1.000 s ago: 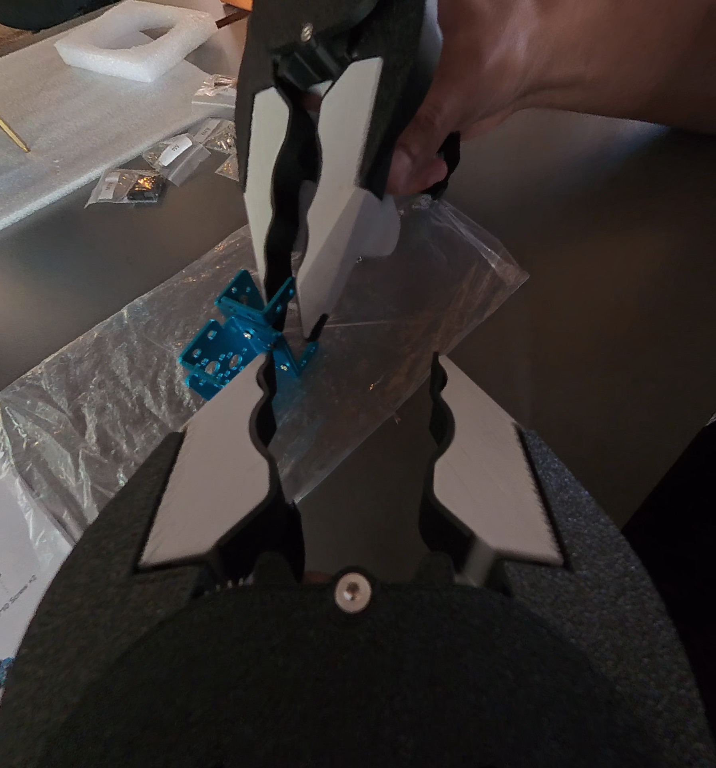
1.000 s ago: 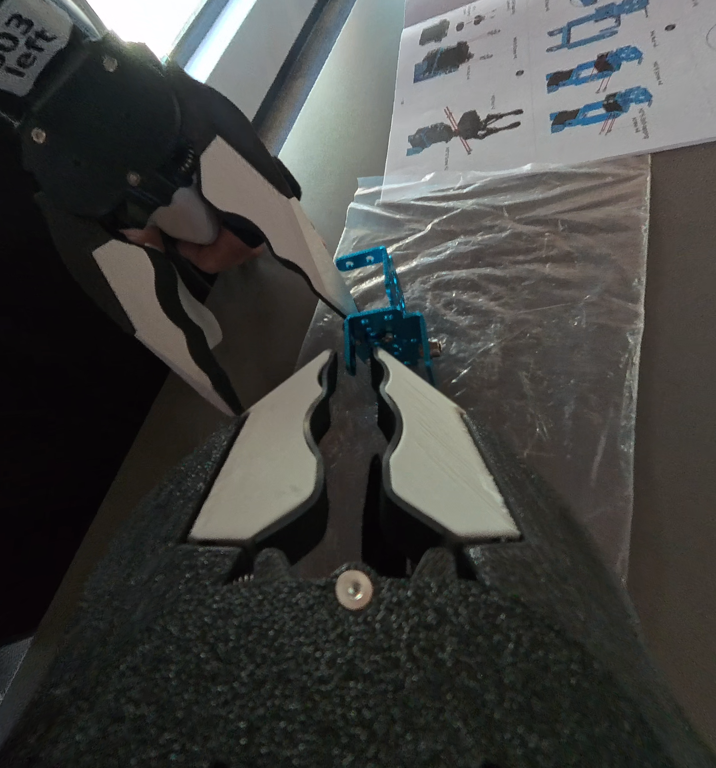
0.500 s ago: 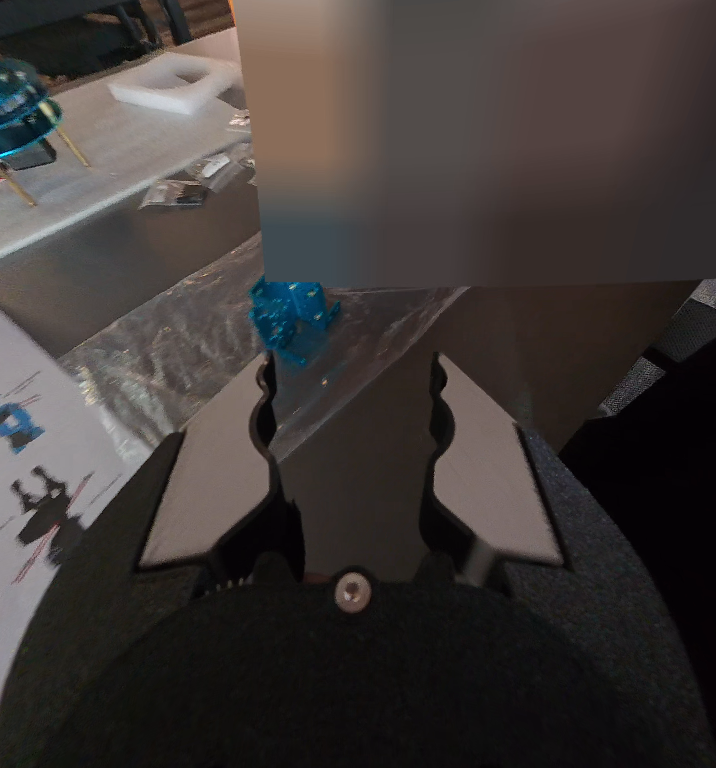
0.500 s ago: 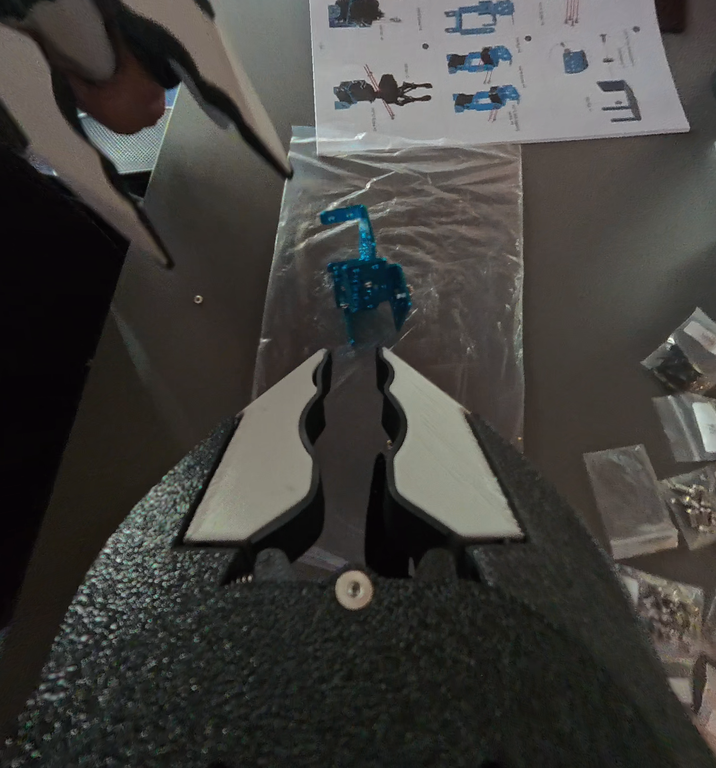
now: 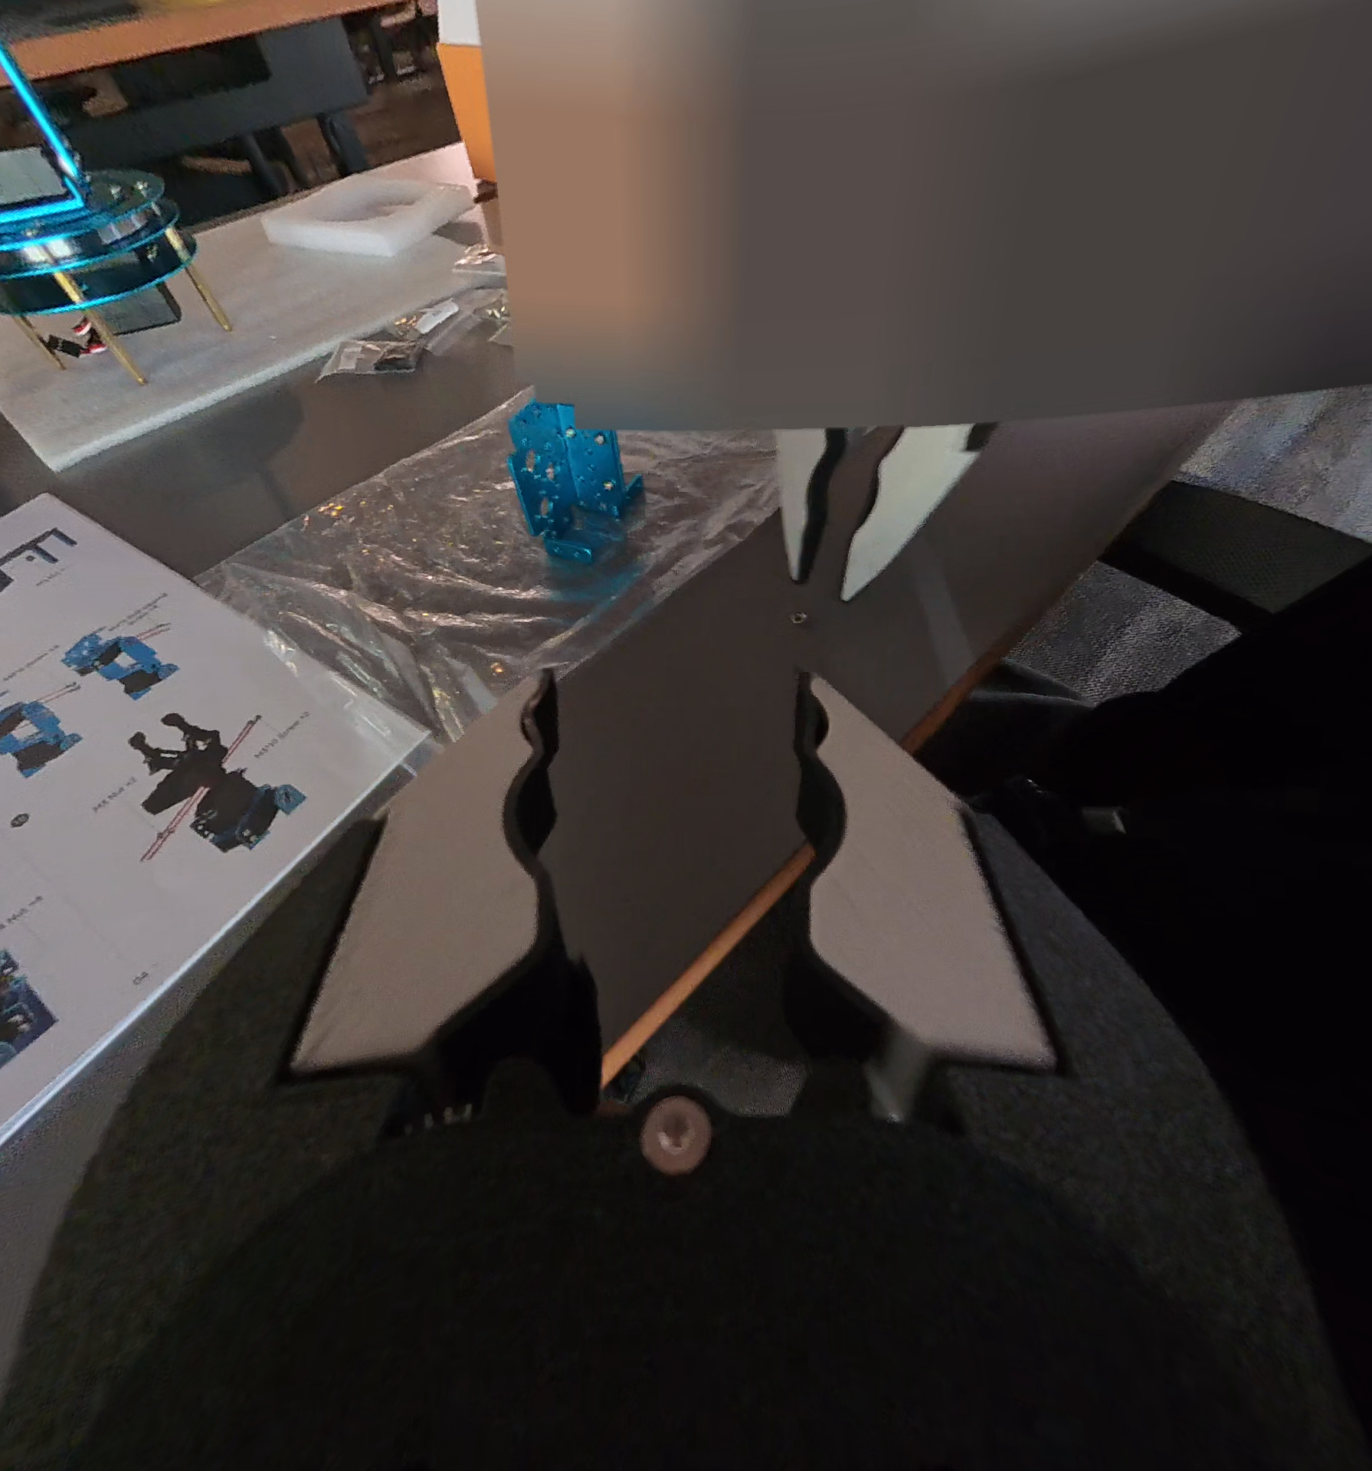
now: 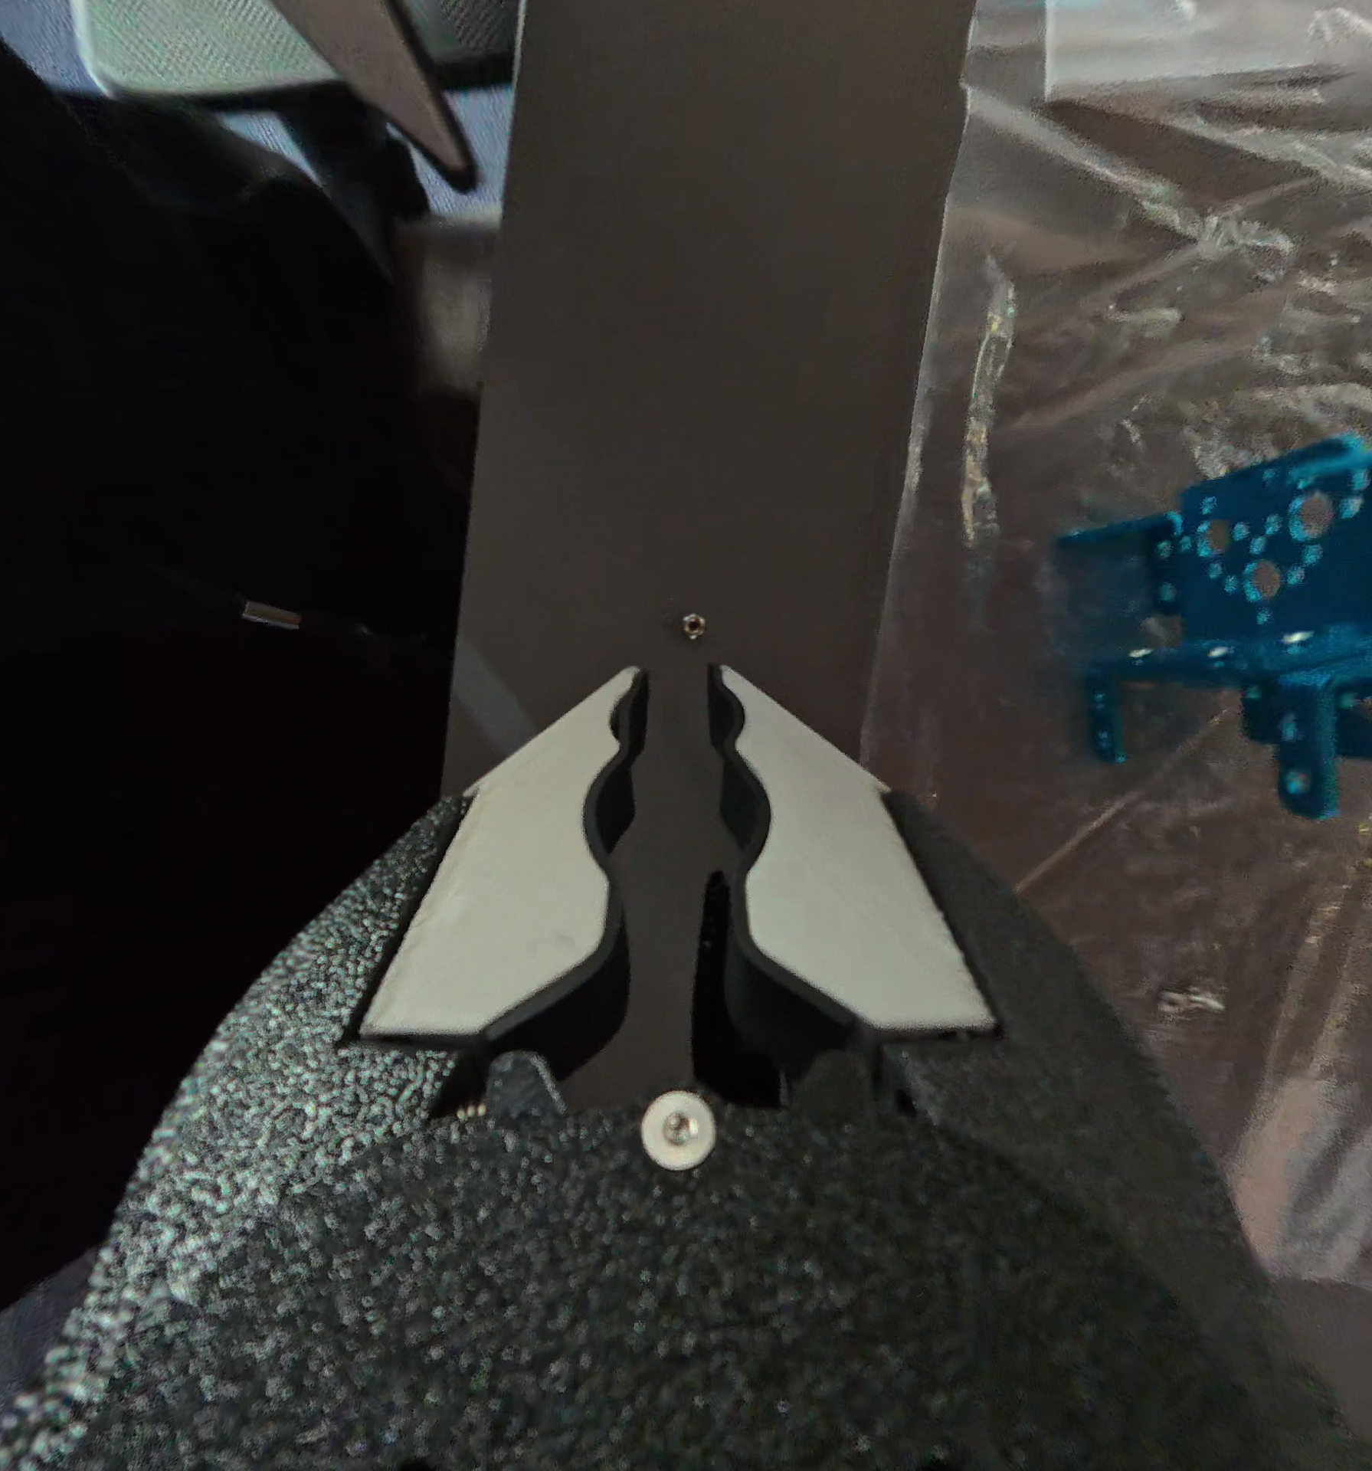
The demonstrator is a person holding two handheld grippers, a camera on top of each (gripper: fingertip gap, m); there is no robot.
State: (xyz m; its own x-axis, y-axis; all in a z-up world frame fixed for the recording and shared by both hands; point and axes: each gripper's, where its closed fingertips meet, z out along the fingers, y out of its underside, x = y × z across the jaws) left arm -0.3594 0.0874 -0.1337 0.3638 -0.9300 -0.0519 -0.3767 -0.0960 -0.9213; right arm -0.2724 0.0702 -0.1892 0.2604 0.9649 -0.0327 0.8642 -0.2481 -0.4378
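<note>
Dim, wide-angle frames — glare on the plastic sheet (image 5: 444, 573), motion blur, bowed edges, deep shadow at right.

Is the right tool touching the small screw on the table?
Apart. The right wrist view shows dark table between the right tool and the small screw.

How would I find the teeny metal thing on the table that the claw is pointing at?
Start at the crinkly clear plastic sheet with the blue holey bracket on it. Move off its edge onto the bare dark table. Just ahead of the right claw tips lies a tiny silver nut, alone, shiny, not blue.
</note>
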